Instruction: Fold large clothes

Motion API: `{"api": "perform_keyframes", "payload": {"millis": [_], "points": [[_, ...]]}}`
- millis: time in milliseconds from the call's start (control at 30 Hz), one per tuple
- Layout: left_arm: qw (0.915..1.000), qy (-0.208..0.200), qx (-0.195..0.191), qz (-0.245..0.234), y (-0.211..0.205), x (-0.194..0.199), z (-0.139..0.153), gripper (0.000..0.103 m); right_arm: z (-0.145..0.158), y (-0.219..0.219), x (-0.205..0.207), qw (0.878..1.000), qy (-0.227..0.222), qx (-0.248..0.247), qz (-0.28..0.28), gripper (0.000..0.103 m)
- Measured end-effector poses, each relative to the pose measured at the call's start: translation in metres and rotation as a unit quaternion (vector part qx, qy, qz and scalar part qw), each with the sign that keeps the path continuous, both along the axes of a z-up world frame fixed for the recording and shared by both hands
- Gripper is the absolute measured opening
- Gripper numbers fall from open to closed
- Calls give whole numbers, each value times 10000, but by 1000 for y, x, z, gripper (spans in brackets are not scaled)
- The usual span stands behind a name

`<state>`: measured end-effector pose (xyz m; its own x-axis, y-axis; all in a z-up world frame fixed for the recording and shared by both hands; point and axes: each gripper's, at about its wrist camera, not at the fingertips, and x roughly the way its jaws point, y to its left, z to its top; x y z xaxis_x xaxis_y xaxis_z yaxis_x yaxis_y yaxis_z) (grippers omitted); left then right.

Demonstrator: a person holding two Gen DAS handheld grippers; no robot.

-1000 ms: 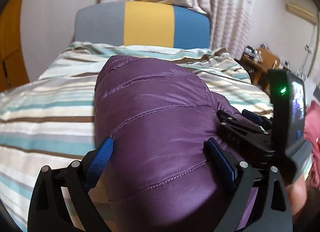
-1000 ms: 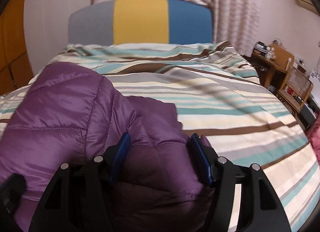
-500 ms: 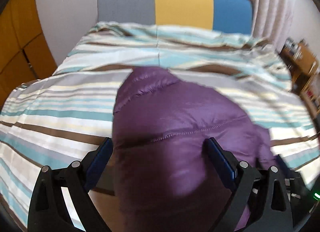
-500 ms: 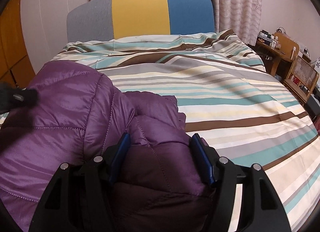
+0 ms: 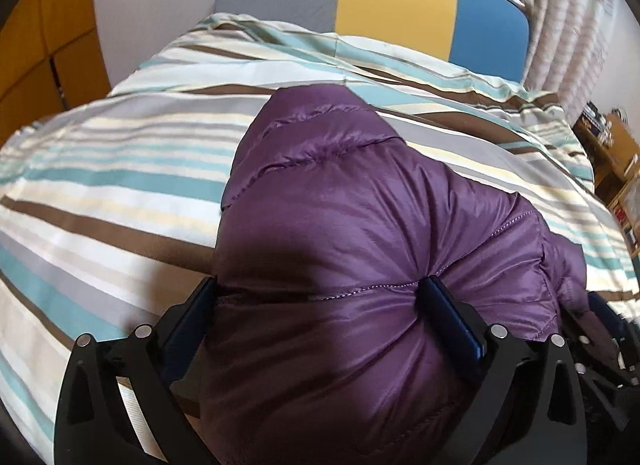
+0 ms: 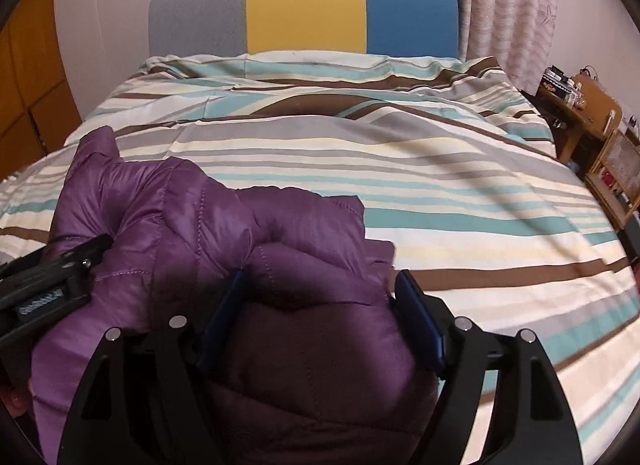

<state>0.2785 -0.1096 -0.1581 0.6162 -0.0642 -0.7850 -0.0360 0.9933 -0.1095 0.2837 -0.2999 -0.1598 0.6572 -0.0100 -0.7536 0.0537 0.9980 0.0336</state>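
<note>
A purple quilted down jacket [image 5: 360, 225] lies bunched on a striped bed cover [image 5: 120, 169]. My left gripper [image 5: 320, 297] has its jaws set wide around a thick puffed fold of the jacket, pads pressing into both sides. My right gripper [image 6: 320, 297] grips another thick fold of the same jacket [image 6: 200, 217] the same way. The left gripper's body [image 6: 48, 285] shows at the left edge of the right wrist view. The right gripper's body [image 5: 600, 345] shows at the lower right of the left wrist view.
The bed has a grey, yellow and blue headboard [image 6: 304, 9] at the far end. Orange wardrobe doors [image 5: 36, 45] stand to the left. A wooden side table [image 6: 580, 117] with clutter and shelves stands to the right. Curtains [image 6: 512, 5] hang behind.
Both grippers have tilted down toward the bed with the jacket held. The jacket bulk sits lower and flatter, and the left gripper has moved apart from the right one.
</note>
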Motion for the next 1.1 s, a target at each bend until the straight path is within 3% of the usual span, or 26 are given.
{"api": "perform_keyframes", "payload": {"millis": [367, 633, 800, 900, 1100], "points": [[9994, -234, 266, 18, -4, -26, 17, 100, -5, -1, -2, 9998, -205, 59, -64, 75], [9975, -523, -384, -289, -2, -90, 36, 100, -3, -4, -3, 9997, -205, 71, -109, 77], [9960, -685, -54, -563, -16, -100, 29, 100, 1, -3, -11, 9993, -325, 14, -165, 78], [9944, -822, 86, -655, -17, -102, 24, 100, 12, -5, -32, 9979, -566, -42, -309, 88], [9933, -923, 153, -675, -17, -104, 22, 100, 36, -14, -100, 9944, -904, 485, -265, 87]]}}
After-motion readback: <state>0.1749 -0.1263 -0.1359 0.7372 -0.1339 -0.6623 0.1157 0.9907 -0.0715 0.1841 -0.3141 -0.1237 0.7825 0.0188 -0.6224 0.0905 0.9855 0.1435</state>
